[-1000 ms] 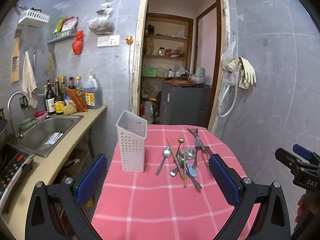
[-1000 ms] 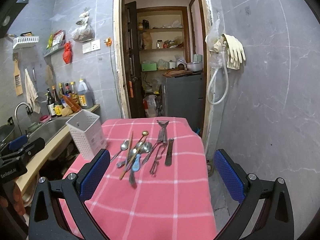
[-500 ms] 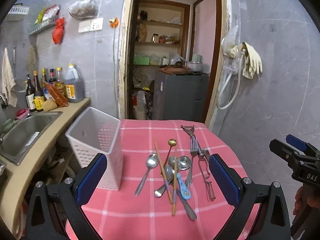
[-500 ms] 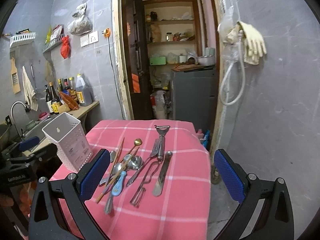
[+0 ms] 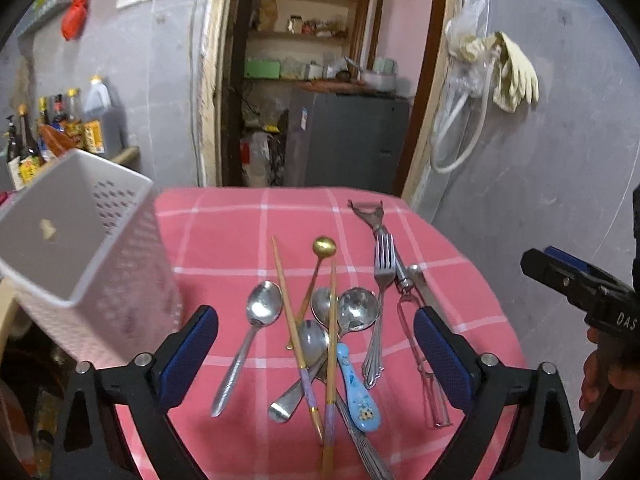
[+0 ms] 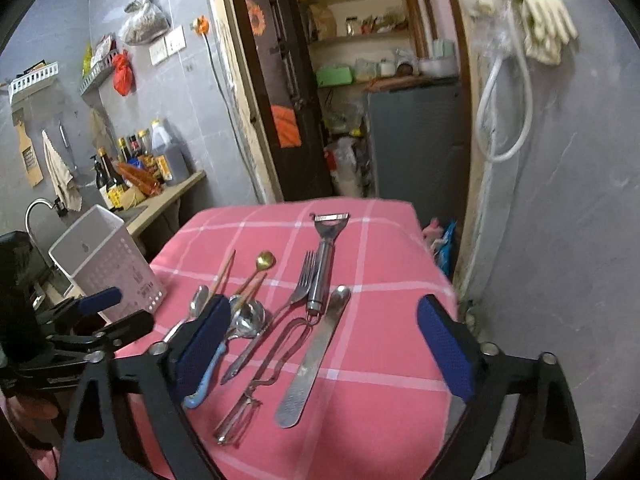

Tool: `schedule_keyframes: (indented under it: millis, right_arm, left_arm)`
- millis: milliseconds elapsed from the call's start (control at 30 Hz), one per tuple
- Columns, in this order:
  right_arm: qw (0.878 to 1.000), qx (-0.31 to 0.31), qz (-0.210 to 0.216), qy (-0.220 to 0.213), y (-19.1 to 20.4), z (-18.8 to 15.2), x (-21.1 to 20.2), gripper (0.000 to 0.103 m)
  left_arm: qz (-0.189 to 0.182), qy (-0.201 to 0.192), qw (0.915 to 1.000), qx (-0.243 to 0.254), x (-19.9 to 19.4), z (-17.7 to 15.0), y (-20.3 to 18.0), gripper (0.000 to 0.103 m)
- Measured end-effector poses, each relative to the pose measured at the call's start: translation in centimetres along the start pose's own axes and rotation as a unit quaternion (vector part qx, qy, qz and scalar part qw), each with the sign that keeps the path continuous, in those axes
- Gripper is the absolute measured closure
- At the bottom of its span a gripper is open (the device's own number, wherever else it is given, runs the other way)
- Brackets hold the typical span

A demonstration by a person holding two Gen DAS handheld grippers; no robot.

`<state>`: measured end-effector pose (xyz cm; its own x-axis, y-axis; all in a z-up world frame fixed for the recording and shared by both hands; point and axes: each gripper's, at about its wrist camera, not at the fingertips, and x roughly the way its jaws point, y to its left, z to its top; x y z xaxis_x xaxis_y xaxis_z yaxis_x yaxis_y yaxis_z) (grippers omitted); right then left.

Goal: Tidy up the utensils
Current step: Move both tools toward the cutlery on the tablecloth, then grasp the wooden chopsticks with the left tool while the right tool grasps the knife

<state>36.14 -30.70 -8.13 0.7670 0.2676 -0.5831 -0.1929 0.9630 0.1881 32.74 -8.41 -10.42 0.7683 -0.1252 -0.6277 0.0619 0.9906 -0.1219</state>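
A pile of utensils lies on the pink checked tablecloth (image 5: 224,224): steel spoons (image 5: 260,312), a gold spoon (image 5: 324,246), chopsticks (image 5: 286,308), a blue ceramic spoon (image 5: 356,392), a fork (image 5: 382,280) and a peeler (image 6: 326,240). A white perforated utensil holder (image 5: 76,248) stands at the table's left. My left gripper (image 5: 316,360) is open and empty, just above the pile. My right gripper (image 6: 324,344) is open and empty, over the fork (image 6: 298,292), a flat steel tool (image 6: 316,356) and a second peeler (image 6: 272,364).
A counter with a sink, tap (image 6: 34,208) and sauce bottles (image 6: 136,168) runs along the left. An open doorway with shelves and a grey cabinet (image 5: 348,140) is behind the table. Rubber gloves and a hose (image 5: 504,72) hang on the right wall.
Both grippers have moved forward and down toward the utensil pile, which now looks much larger. Both stay open and empty.
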Motion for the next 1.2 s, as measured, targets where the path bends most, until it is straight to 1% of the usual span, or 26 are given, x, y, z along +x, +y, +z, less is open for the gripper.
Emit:
schedule_keyframes:
  millis: [33,100,133,233,333,467,567,600,633,700,767,833,967,1000,1067,1133,1200]
  right_arm:
    - [1.0,0.002,0.004,0.007,-0.2,-0.1,0.7,0.027]
    - [1.0,0.006,0.015,0.022,-0.5,-0.4,2.3,0.033]
    - [0.999,0.007,0.018,0.03,-0.6,-0.5,3.0,0.035]
    - [0.998,0.008,0.03,0.052,-0.9,-0.9,5.3,0.038]
    - [0.997,0.007,0.041,0.071,-1.2,-1.5,7.4,0.041]
    - [0.994,0.0,0.054,0.093,-1.1,-2.0,9.8,0.045]
    - [0.992,-0.002,0.062,0.111,-0.9,-2.2,11.6,0.051]
    - [0.991,0.0,0.064,0.115,-1.0,-2.2,11.9,0.054]
    - [0.99,0.003,0.067,0.122,-1.0,-2.3,12.5,0.056]
    - [0.989,0.009,0.073,0.13,-1.1,-2.2,13.4,0.059]
    - [0.988,0.012,0.078,0.135,-1.3,-2.2,13.7,0.059]
    - [0.986,0.01,0.084,0.143,-1.4,-2.0,14.4,0.059]
    - [0.981,0.003,0.094,0.168,-1.4,-1.5,15.9,0.06]
    - [0.98,0.006,0.1,0.174,-1.4,-1.4,16.2,0.061]
    - [0.975,0.021,0.111,0.193,-1.3,-1.2,16.8,0.064]
    - [0.97,0.034,0.122,0.209,-1.3,-1.5,17.0,0.068]
    - [0.964,0.052,0.136,0.223,-1.6,-1.9,16.9,0.069]
  left_arm:
    - [-0.002,0.009,1.0,0.002,0.9,-0.1,-0.1,0.012]
    - [-0.007,0.028,0.9996,0.003,2.4,-0.1,0.0,0.016]
    - [-0.008,0.035,0.9994,0.002,3.1,-0.1,0.0,0.019]
    - [-0.008,0.061,0.9981,-0.003,5.3,-0.1,0.3,0.025]
    - [-0.01,0.083,0.9965,-0.006,7.0,-0.2,0.6,0.027]
    - [-0.004,0.106,0.9942,0.02,9.0,-0.1,-0.1,0.027]
    - [-0.002,0.125,0.9916,0.031,10.3,-0.1,-0.1,0.03]
    - [-0.002,0.129,0.9911,0.033,10.5,0.0,-0.1,0.036]
    - [-0.004,0.134,0.9904,0.033,10.8,0.0,-0.1,0.046]
    - [-0.005,0.146,0.9887,0.036,11.3,0.1,-0.1,0.055]
    - [-0.004,0.152,0.9875,0.042,11.7,0.2,-0.2,0.058]
    - [-0.007,0.156,0.9866,0.047,11.7,0.4,-0.4,0.066]
    - [-0.014,0.168,0.9835,0.066,12.0,0.5,-1.0,0.075]
    - [-0.014,0.17,0.9827,0.071,12.1,0.5,-1.2,0.077]
    - [-0.013,0.175,0.9812,0.079,12.1,0.7,-1.6,0.079]
    - [-0.013,0.18,0.9804,0.08,12.3,0.9,-1.5,0.085]
    - [-0.02,0.186,0.9796,0.074,12.3,1.2,-1.4,0.088]
